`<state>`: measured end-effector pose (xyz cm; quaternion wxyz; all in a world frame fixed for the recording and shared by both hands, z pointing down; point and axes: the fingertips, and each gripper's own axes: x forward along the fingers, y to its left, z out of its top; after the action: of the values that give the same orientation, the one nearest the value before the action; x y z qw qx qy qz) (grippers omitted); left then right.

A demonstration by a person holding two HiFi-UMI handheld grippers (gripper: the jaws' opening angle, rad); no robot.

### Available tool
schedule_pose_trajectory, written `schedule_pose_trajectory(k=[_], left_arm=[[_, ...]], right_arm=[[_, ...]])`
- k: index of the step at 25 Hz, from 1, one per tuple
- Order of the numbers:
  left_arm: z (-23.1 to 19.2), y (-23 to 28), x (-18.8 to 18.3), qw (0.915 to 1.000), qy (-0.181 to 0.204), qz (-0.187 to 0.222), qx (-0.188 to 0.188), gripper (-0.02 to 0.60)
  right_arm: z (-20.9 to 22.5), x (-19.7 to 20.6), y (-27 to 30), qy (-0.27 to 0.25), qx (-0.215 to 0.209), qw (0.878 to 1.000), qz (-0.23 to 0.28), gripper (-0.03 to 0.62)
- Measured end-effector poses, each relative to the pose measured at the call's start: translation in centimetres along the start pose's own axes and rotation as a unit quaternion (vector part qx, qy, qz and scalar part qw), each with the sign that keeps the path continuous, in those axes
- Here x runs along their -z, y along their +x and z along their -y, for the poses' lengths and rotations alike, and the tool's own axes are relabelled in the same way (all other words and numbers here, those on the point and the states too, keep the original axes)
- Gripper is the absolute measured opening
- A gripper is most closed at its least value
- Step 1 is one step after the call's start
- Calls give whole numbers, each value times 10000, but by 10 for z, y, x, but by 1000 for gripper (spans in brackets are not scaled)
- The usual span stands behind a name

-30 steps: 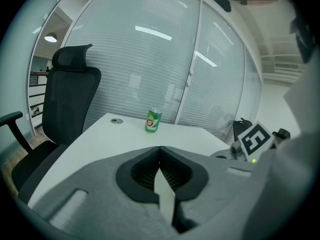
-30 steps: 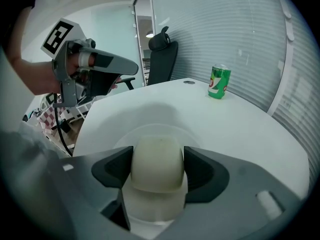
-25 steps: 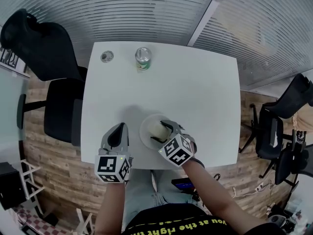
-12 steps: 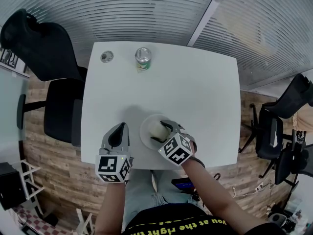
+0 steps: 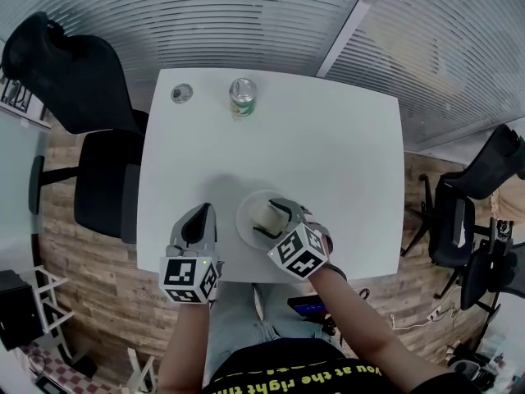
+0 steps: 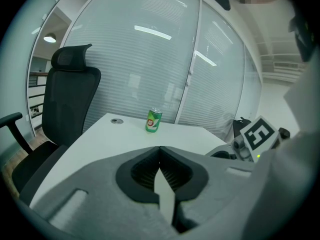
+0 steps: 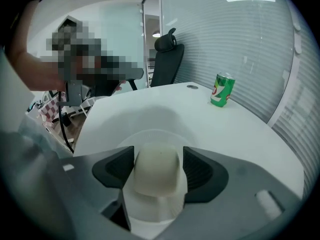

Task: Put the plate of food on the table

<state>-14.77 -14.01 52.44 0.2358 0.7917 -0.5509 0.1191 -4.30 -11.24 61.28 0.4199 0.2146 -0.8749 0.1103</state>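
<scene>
**A:** Where is the plate sitting?

**B:** The plate (image 5: pixel 244 220) is lying flat on the white tabletop (image 5: pixel 328 154), close to the near edge in front of the person. The pale, bun-like food (image 5: pixel 264 214) is sitting in the middle of it. I'm judging the set-down as more or less done.

**A:** And what is the right gripper doing?

**B:** The right gripper (image 7: pixel 158 156) is tilting down over the plate with its jaws spread wide, one on each side of the food. They are flanking it closely, but I'm not seeing them squeeze it.

**A:** That closeness is what's worrying me.

**B:** Me too. If the gripper is pulling back at a slant rather than lifting clear first, a jaw could be catching the food and rolling it off. It could also be dragging the plate, which looks light to me, toward that near edge and over it. And if the jaws are closing here, they are simply squashing the food.

**A:** Is the left gripper adding any risk?

**B:** The left gripper (image 6: pixel 159 148) is sitting just beside the plate, on its left, with its jaws pressed together on nothing. A careless swing toward the plate would be shoving the rim sideways.

**A:** And the green can (image 5: pixel 240 95)?

**B:** It is standing upright at the far edge, well apart from all this.
</scene>
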Motion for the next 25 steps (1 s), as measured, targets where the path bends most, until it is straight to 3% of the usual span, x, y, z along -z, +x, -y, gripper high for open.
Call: schedule_pose_trajectory(k=[17, 25], left_arm=[[-9, -4, -18, 9998, 74, 172, 33, 0], [-2, -4, -28, 9995, 134, 246, 123, 0]], right_arm=[[19, -40, -35, 231, 441, 9938, 992, 33], [26, -45, -51, 368, 608, 9897, 1239, 8]])
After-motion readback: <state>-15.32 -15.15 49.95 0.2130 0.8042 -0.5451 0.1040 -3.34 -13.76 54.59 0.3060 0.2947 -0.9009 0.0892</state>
